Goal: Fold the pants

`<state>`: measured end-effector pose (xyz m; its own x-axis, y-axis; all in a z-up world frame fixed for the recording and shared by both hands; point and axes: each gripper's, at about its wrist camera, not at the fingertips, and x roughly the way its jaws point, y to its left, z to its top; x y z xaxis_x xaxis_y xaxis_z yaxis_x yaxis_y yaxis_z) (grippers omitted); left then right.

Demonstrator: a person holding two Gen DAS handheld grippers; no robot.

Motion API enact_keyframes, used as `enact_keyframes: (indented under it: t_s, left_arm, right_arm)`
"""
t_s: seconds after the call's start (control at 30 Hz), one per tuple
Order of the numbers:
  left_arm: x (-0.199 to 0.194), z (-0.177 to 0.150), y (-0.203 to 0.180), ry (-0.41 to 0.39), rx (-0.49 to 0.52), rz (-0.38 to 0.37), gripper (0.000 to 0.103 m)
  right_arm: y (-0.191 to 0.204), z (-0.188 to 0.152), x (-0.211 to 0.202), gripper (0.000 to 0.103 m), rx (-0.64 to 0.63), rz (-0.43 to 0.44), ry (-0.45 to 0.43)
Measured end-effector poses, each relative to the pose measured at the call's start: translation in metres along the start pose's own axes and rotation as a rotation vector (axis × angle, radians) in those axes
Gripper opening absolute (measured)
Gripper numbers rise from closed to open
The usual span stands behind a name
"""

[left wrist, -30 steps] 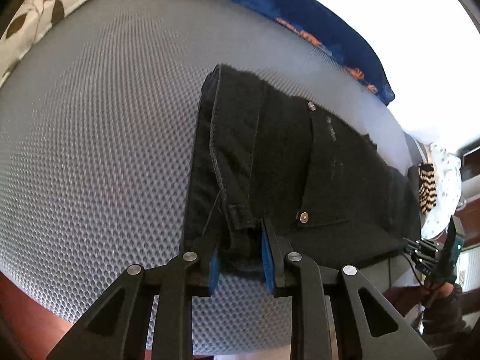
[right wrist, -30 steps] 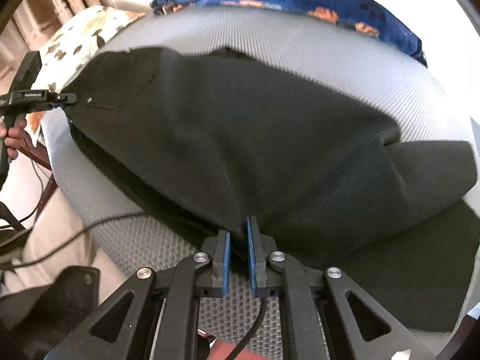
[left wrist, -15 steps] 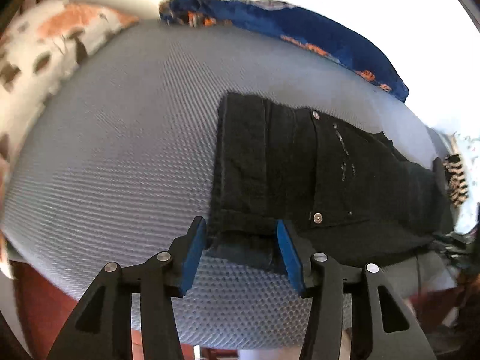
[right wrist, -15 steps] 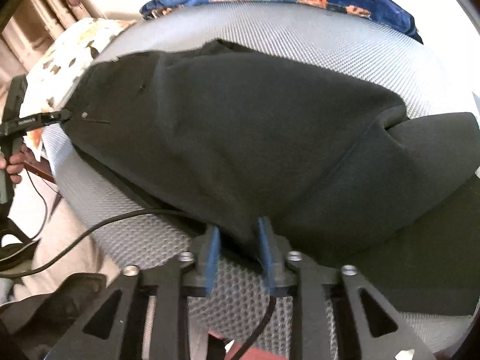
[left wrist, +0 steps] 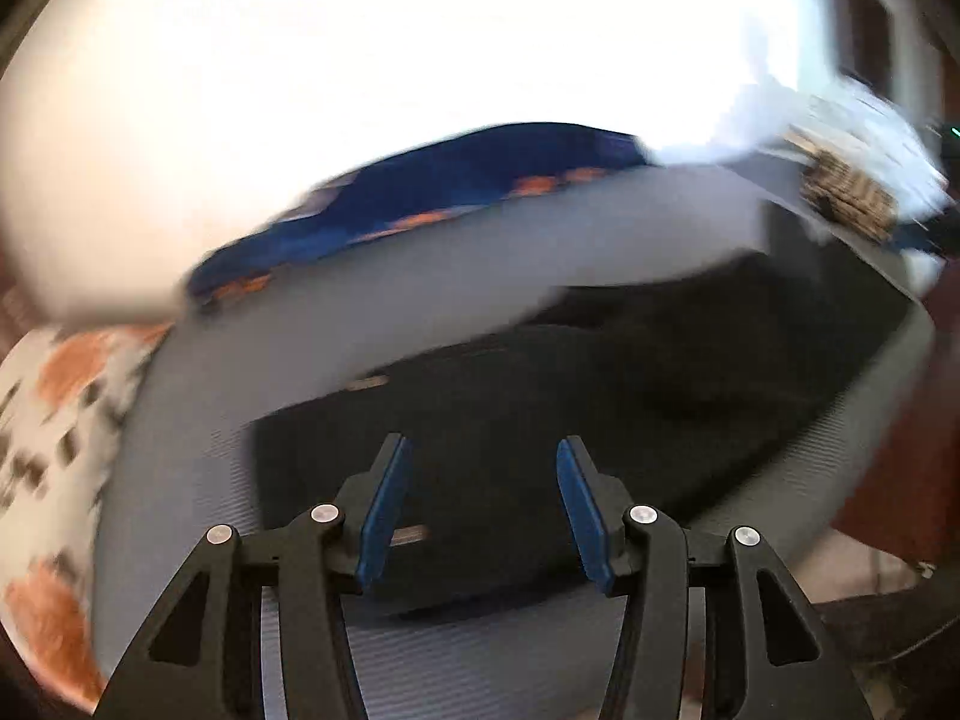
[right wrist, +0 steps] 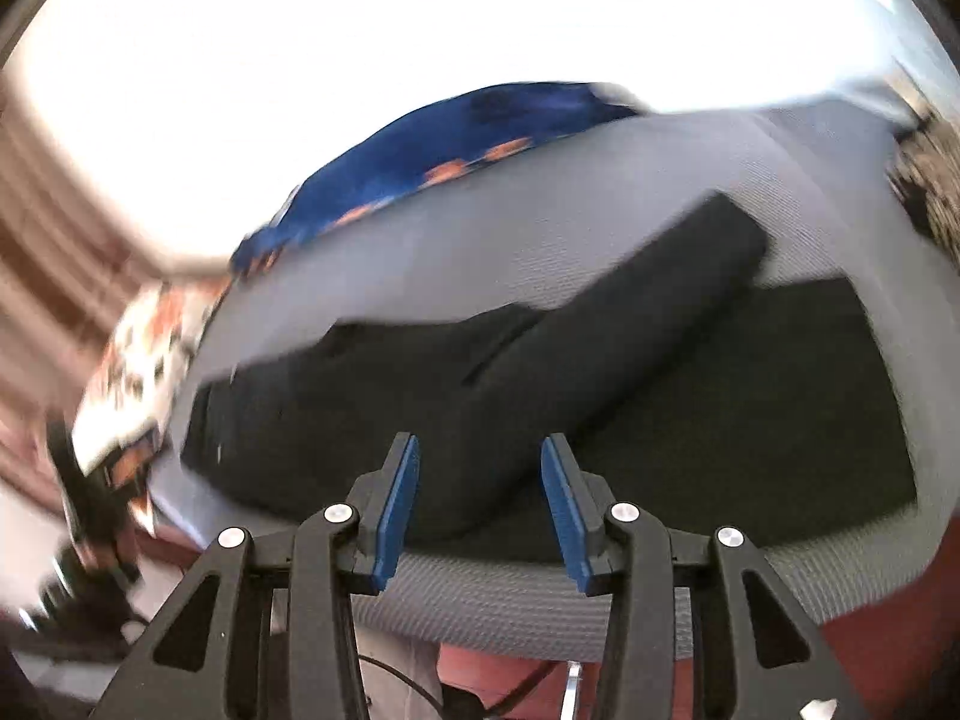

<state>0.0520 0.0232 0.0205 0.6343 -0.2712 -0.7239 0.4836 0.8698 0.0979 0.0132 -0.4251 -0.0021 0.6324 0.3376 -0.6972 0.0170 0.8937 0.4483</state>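
The left gripper (left wrist: pixel 483 504) and then the right gripper (right wrist: pixel 479 501) each hang partly open and empty, jaws just having been opening, above the near edge of the black pants (right wrist: pixel 600 396) lying on the grey mattress (right wrist: pixel 540 228).

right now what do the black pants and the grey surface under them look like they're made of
Black pants: matte dark woven cloth, probably denim or cotton twill; they lie in thick soft folds with no shine, though blur hides the weave.
Grey surface: textured mesh-like fabric, matte; fine ribbed lines show along its near edge.
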Motion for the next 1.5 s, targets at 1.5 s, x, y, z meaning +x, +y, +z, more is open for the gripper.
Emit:
enact_keyframes:
  t_s: [1.5]
  left_arm:
    - [0.112,0.031,-0.188,0.189,0.077,-0.389,0.013]
  right_arm:
    - [-0.148,0.138,0.138,0.017,0.407,0.224,-0.071]
